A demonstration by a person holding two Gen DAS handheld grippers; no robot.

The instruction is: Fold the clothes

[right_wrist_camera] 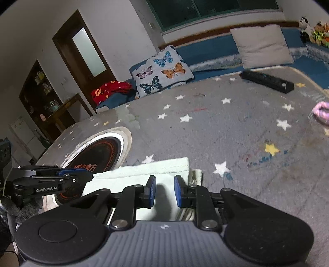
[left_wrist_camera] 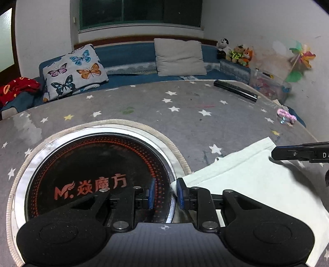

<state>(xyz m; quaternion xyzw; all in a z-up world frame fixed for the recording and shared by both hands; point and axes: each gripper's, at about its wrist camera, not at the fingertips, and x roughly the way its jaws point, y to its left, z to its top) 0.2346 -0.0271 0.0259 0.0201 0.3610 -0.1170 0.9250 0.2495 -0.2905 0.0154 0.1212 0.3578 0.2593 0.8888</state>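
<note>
We see a pale mint cloth, folded flat, lying on the table beside a round built-in cooktop, one corner of it lapping onto the cooktop's metal rim. Our left gripper hovers low over that rim with its blue-padded fingers spread and nothing between them; its right pad sits just at the cloth's near corner, and we cannot tell whether it touches the fabric. Our right gripper hangs over the cloth's right end, its fingers also spread apart with the fabric showing in the gap and a dark shadow beneath, pinching nothing. In the left wrist view the right gripper reaches in from the right edge above the cloth's far side; in the right wrist view the left gripper shows at the left edge, at the cloth's other end. The table is covered by a gray cloth with white and yellow stars, marked with colored scribbles. On it farther back lie a black power strip and a pink object near the right edge. Behind the table runs a blue bench with a butterfly cushion, a plain gray cushion, a red garment and some stuffed toys in the corner, under a dark window. A colored pinwheel stands by the right wall, and a wooden door shows in the right wrist view.
</note>
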